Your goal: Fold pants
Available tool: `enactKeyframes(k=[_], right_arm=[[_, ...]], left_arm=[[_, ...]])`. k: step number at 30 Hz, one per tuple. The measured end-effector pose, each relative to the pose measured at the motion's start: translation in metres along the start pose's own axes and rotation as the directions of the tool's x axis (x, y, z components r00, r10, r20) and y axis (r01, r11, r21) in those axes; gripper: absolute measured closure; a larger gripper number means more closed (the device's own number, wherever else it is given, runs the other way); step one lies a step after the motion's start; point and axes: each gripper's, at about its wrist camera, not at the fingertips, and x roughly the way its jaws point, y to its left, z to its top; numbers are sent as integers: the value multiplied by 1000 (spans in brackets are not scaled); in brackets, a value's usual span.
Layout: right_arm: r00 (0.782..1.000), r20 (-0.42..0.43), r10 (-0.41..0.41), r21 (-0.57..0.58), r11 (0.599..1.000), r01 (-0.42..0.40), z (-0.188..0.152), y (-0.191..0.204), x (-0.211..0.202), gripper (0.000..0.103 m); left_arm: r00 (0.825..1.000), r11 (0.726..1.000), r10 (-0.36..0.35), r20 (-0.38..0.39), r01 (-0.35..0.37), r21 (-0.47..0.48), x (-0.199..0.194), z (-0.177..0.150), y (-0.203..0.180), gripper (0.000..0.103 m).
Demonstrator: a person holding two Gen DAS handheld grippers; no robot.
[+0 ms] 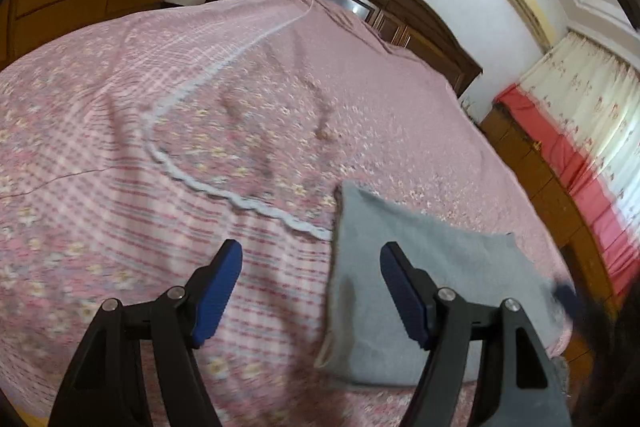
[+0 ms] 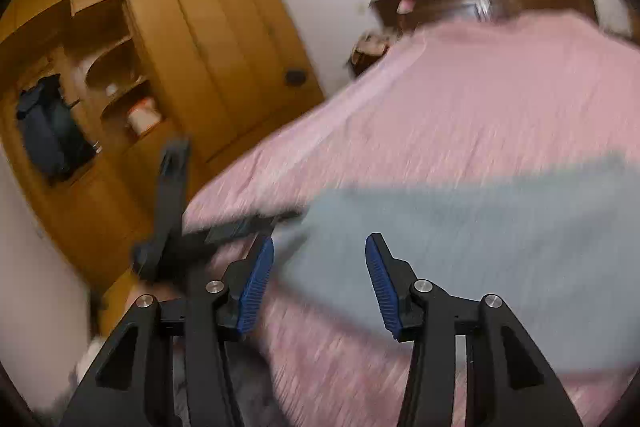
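The grey pants lie folded into a flat rectangle on the pink flowered bedspread, near the bed's right front corner. My left gripper hangs open above the bedspread, nothing between its blue pads; its right finger stands over the pants' left edge. In the blurred right wrist view, my right gripper is open over the near left part of the grey pants, and its pads press on nothing. A blurred black gripper frame shows to its left.
A dark wooden headboard stands at the far end of the bed. A low wooden cabinet and a red-and-cream curtain run along the right side. A tall wooden wardrobe with open shelves fills the left wall.
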Motion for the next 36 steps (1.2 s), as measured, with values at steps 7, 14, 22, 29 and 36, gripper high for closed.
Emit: enactKeyframes(k=[7, 14, 22, 29, 36], right_arm=[[1000, 4, -17, 81, 997, 17, 20, -51, -56, 55], [930, -49, -363, 186, 912, 366, 27, -212, -208, 59], [882, -302, -362, 348, 819, 456, -10, -361, -245, 102], [857, -363, -364, 299, 826, 478, -20, -384, -250, 103], [877, -299, -375, 333, 821, 464, -6, -371, -272, 103]], left_arm=[[996, 978, 28, 81, -44, 202, -5, -17, -56, 28], [998, 931, -25, 56, 3, 366, 3, -42, -107, 28], [999, 914, 3, -49, 18, 406, 37, -61, -134, 28], [993, 904, 78, -88, -33, 426, 46, -82, -145, 28], [985, 937, 22, -169, 38, 346, 33, -93, -142, 29]])
